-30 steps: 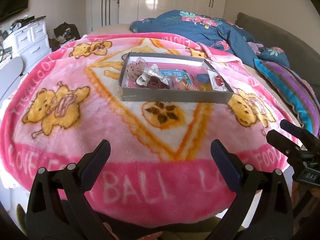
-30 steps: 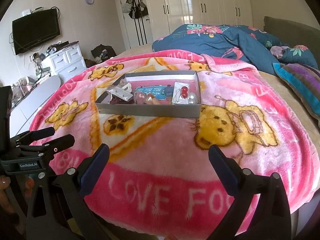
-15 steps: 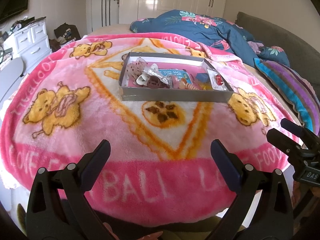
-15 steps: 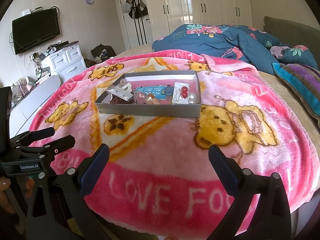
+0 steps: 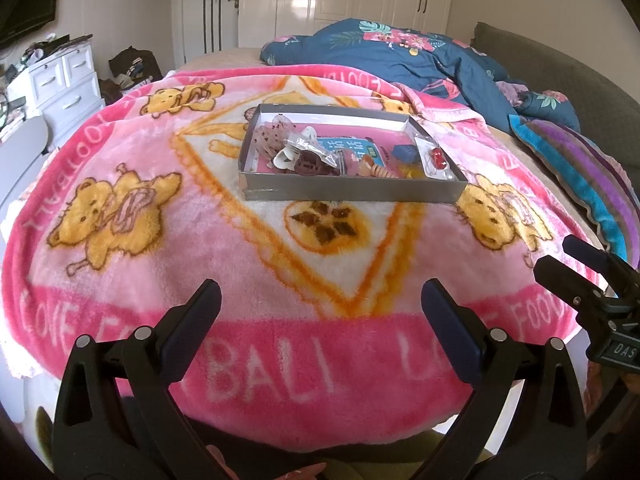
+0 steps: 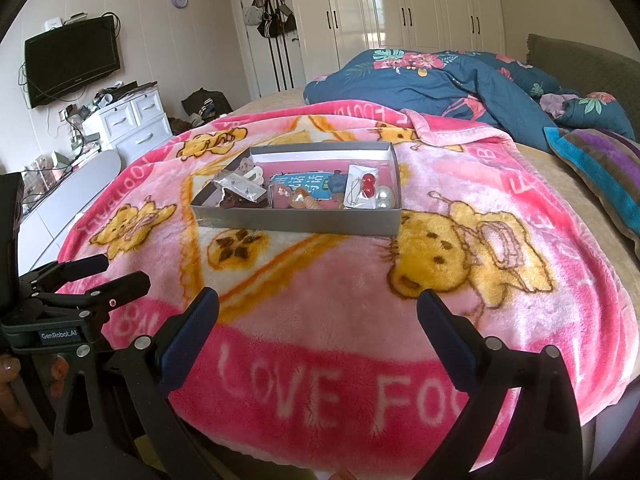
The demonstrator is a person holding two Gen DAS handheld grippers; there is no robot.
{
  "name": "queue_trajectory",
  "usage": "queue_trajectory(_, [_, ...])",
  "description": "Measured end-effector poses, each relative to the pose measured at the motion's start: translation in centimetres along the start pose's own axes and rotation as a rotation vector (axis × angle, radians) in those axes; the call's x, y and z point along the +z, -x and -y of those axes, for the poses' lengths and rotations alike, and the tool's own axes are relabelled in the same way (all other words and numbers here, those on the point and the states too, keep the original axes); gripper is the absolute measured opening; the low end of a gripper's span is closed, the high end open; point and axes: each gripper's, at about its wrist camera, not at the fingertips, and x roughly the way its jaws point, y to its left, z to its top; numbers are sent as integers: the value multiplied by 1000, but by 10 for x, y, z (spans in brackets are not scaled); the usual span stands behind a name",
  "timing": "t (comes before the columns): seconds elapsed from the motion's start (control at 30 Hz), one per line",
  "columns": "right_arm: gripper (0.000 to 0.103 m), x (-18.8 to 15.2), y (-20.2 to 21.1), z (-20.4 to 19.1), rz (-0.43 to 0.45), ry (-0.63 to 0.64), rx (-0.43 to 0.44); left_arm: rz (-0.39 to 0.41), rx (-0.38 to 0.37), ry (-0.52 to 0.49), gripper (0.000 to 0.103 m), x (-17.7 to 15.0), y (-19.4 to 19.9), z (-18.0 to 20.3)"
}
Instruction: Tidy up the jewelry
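Observation:
A shallow grey box [image 5: 352,193] [image 6: 296,222] sits in the middle of a pink bear-print blanket [image 5: 200,240] on a bed. It holds jewelry: a packet with red beads [image 5: 434,156] [image 6: 366,186], white pearls [image 6: 384,197], a brown hair clip [image 5: 308,164], clear packets and a blue card. My left gripper [image 5: 320,312] is open and empty, well short of the box, near the blanket's front edge. My right gripper [image 6: 318,316] is open and empty, also short of the box. Each gripper shows in the other's view: the right one [image 5: 576,268], the left one [image 6: 104,276].
A blue floral duvet [image 5: 400,56] is heaped behind the box. A striped pillow [image 5: 580,168] lies at the right. A white dresser [image 6: 128,124] and a wall television [image 6: 72,60] stand at the left. White wardrobes [image 6: 400,4] line the far wall.

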Motion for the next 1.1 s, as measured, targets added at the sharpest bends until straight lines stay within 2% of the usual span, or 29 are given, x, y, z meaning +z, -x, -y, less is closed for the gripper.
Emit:
queue_trajectory(0.97, [99,-1,2,1,-5,1,-4,-7,1,7,94,-3,0,-3])
queue_trajectory(1.1, [99,-2,2,2,-9,-4,0,-9,-20,5,94,-7,2,-4])
